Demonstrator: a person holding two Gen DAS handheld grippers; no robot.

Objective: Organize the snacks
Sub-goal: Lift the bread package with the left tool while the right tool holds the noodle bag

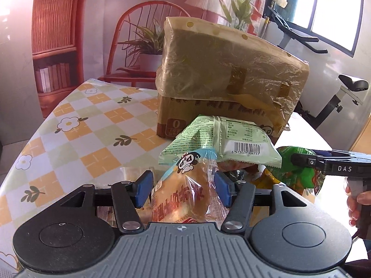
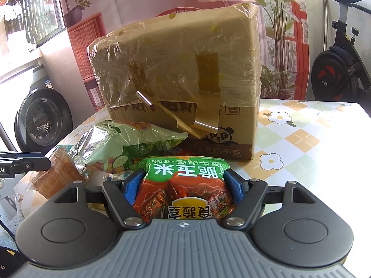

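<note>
**Plastic film, cardboard and matt gripper parts**

The cardboard box (image 2: 231,139) is matt brown, its upper half wrapped in crinkly clear film with glossy brown tape strips (image 2: 207,74). The bread packet (image 1: 185,197) is shiny transparent plastic. The corn snack bag (image 2: 185,192) is glossy printed foil. The tablecloth (image 1: 76,125) looks smooth with a slight sheen. The blue finger pads (image 2: 131,186) look textured, rubbery.

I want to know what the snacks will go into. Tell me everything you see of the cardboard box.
The cardboard box is brown, standing on the checked tablecloth behind the snack pile. Crinkled clear film wraps its upper part, with brown tape strips peeling loose in front. Its lower edge shows a printed panda and dark lettering. It looks closed. A pale green packet lies against its base.
</note>
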